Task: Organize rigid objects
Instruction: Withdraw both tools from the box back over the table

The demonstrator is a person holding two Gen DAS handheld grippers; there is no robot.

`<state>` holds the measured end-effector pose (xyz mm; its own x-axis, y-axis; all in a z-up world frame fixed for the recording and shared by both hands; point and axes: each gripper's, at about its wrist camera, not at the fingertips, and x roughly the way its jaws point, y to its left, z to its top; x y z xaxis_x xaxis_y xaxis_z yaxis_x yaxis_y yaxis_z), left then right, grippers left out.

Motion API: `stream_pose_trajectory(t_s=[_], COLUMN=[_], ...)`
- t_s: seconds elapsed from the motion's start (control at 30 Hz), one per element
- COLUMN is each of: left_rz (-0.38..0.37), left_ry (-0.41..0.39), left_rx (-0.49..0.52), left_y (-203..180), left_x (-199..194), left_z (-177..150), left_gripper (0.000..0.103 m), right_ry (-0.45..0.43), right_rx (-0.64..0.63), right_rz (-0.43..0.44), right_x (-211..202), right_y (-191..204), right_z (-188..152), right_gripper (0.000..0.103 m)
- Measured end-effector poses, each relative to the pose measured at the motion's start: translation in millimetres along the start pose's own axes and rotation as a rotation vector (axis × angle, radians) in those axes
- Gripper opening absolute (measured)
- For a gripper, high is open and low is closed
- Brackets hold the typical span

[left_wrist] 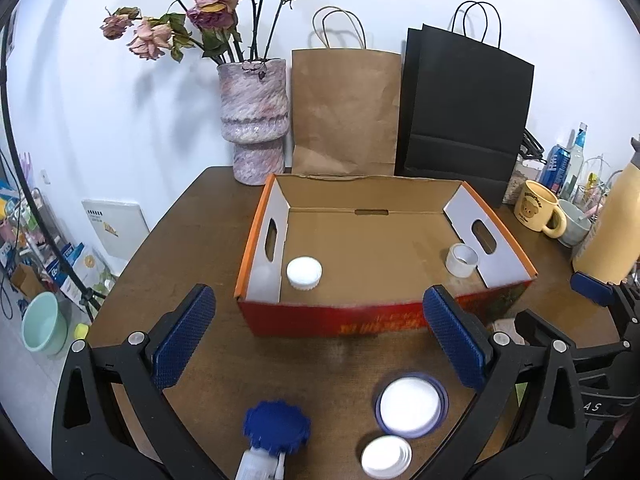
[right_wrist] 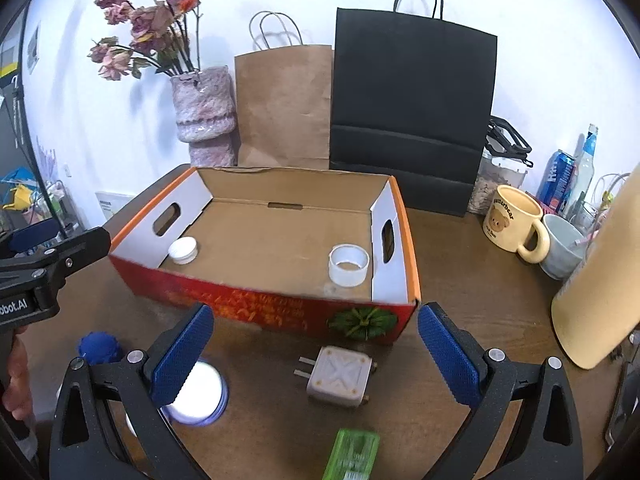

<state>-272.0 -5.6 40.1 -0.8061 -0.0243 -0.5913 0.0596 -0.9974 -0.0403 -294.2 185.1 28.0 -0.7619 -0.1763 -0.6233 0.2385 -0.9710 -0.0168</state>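
Note:
An open red cardboard box (left_wrist: 360, 322) (right_wrist: 256, 308) stands mid-table. Inside it lie a white cap (left_wrist: 304, 273) (right_wrist: 183, 251) at the left and a clear tape ring (left_wrist: 462, 260) (right_wrist: 348, 265) at the right. My left gripper (left_wrist: 320, 344) is open and empty in front of the box. Below it lie a blue-rimmed white lid (left_wrist: 410, 404) (right_wrist: 198, 394), a small white cap (left_wrist: 386, 457) and a blue-capped bottle (left_wrist: 276, 428) (right_wrist: 99, 346). My right gripper (right_wrist: 316, 356) is open and empty above a white plug adapter (right_wrist: 339, 376). A green item (right_wrist: 352, 454) lies nearer.
A vase of dried roses (left_wrist: 256, 120), a brown paper bag (left_wrist: 346, 112) and a black bag (left_wrist: 466, 116) stand behind the box. A yellow bear mug (left_wrist: 538, 208) (right_wrist: 514, 222), a grey cup (right_wrist: 562, 246), a cream bottle (left_wrist: 612, 228), and cans crowd the right side.

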Motion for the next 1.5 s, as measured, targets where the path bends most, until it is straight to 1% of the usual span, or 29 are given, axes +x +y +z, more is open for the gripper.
stream_pose_trajectory(t_s=[0.4, 0.67, 0.8, 1.1, 1.5], left_rz=[0.013, 0.028, 0.022, 0.016, 0.034], left_ry=[-0.025, -0.039, -0.034, -0.012, 0.017], left_rx=[0.034, 0.062, 0.065, 0.063, 0.047], left_y=[11.4, 15.4, 18.6, 29.1, 49.1], left_x=[-44.0, -68.9, -76.4, -94.9, -110.2], left_z=[-26.9, -53.5, -64.4, -96.4, -131.6], left_gripper=[0.103, 0.103, 0.103, 0.103, 0.103], right_ry=[-0.034, -0.016, 0.000, 0.016, 0.018], right_rx=[-0.015, -0.055, -0.066, -0.061, -0.099], right_rz=[-0.003, -0.004, -0.004, 0.045, 0.122], right_x=[-52.0, -77.2, -86.0, -101.4, -117.9], right_y=[7.6, 16.6, 22.9, 36.2, 74.7], right_z=[-41.9, -73.8, -91.8, -119.6, -135.0], right_gripper=[0.103, 0.103, 0.103, 0.103, 0.103])
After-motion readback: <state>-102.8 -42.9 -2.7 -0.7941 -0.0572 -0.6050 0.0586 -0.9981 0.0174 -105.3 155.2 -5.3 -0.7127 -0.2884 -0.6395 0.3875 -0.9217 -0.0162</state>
